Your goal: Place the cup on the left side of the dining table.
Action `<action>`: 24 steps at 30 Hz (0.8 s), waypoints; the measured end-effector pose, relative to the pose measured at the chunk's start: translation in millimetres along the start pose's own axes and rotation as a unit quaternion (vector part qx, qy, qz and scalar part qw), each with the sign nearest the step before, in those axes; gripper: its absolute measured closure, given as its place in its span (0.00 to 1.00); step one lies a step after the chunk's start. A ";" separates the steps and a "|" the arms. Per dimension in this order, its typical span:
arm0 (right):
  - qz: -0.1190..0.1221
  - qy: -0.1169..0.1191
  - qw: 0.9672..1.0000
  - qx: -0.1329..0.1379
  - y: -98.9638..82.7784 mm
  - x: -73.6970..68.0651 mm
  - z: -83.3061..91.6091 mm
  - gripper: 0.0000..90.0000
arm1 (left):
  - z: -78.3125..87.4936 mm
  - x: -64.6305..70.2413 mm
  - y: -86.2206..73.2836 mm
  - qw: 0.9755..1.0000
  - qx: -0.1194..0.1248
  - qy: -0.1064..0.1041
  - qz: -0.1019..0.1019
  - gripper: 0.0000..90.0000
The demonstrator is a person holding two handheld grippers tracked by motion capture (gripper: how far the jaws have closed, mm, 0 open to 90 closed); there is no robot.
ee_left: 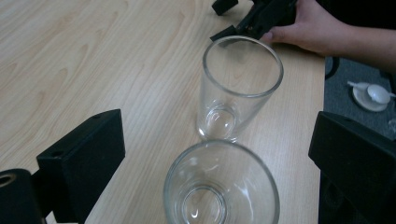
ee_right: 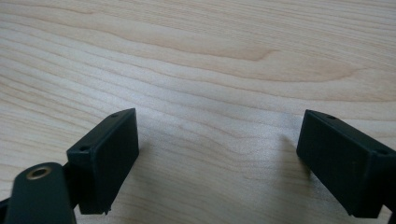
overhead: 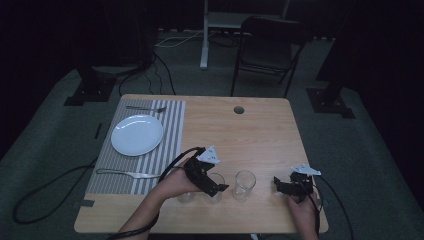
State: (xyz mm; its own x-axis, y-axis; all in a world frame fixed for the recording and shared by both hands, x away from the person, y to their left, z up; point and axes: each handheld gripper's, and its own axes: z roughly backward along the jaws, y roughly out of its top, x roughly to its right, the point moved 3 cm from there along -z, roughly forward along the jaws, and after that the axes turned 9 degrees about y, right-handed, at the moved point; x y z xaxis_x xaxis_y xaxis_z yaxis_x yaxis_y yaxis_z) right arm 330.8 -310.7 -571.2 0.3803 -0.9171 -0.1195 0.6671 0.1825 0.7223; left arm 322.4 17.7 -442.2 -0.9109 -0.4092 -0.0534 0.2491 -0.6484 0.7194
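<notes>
Claws [overhead: 220, 189] over wooden table [overhead: 260, 130], seemingly dim room

Right gripper [ee_right: 219, 163] over bare wooden table [ee_right: 224, 56], jaws spread wide.

The two black jaws rise from the bottom of the right gripper view, one at the left and one at the right, well apart, with nothing between them but the tabletop. The left jaw shows its flat inner face and two small holes along its top edge; a brass-coloured ring sits in the black part at the bottom left corner. The right jaw runs off the right edge. The pale wood has long grain lines running across, and soft shadows lie on it beside each jaw.
</notes>
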 end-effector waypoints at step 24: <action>0.000 0.000 1.000 0.000 0.0 0.0 0.0 0.14 | -51.7 20.1 31.0 0.996 -0.071 -0.016 -0.048 0.05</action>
State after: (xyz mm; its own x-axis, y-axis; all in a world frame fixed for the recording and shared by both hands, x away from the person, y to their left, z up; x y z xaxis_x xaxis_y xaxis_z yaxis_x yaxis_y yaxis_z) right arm 330.8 -310.7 -571.2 0.3802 -0.9171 -0.1200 0.6673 0.1822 0.7222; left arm 328.8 -43.8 -456.7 -0.9423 -0.3214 -0.0933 0.2021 -0.7686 0.6070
